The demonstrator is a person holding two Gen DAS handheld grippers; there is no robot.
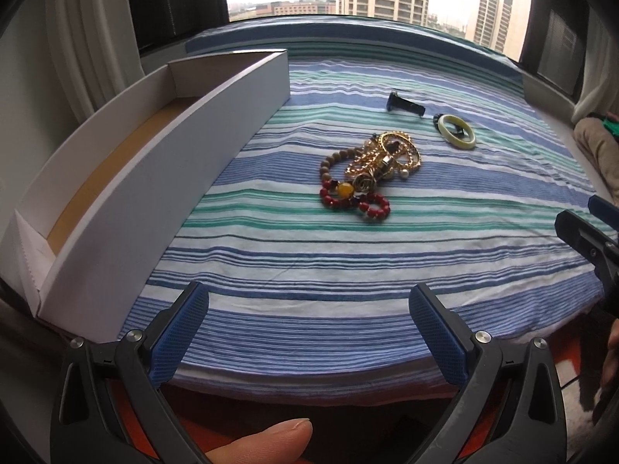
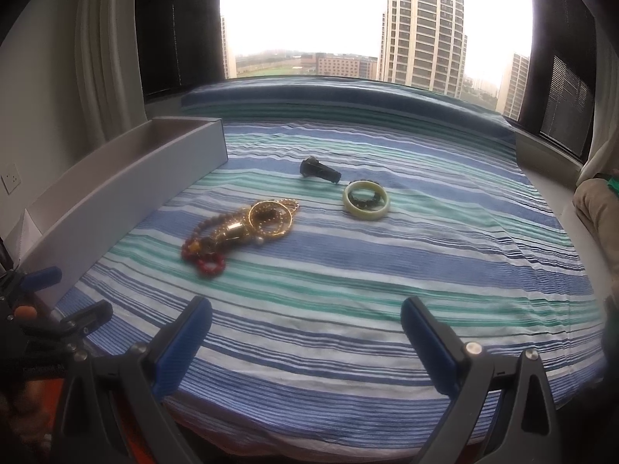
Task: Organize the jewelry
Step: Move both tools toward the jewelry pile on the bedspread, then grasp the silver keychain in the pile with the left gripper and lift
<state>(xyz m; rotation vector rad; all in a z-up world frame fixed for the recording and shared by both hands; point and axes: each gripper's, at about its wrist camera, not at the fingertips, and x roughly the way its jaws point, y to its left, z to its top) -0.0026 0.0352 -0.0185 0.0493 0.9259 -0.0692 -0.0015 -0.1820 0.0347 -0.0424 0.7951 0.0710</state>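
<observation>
A tangled pile of jewelry [image 1: 367, 170] lies mid-cloth: gold chains and bangles, wooden beads, red beads. It also shows in the right wrist view [image 2: 241, 228]. A pale green bangle [image 1: 458, 131] with a dark beaded bracelet inside lies to its right, also in the right wrist view [image 2: 365, 200]. A small dark clip-like piece [image 1: 406, 105] lies behind, and appears in the right wrist view [image 2: 320, 170]. My left gripper [image 1: 309, 324] is open and empty, near the front edge. My right gripper [image 2: 307, 344] is open and empty, also short of the jewelry.
A long white open box [image 1: 154, 178] with a brown floor stands along the left of the striped cloth [image 1: 329, 263]; it also shows in the right wrist view [image 2: 116, 201]. A window and curtains are behind. The other gripper shows at each view's edge.
</observation>
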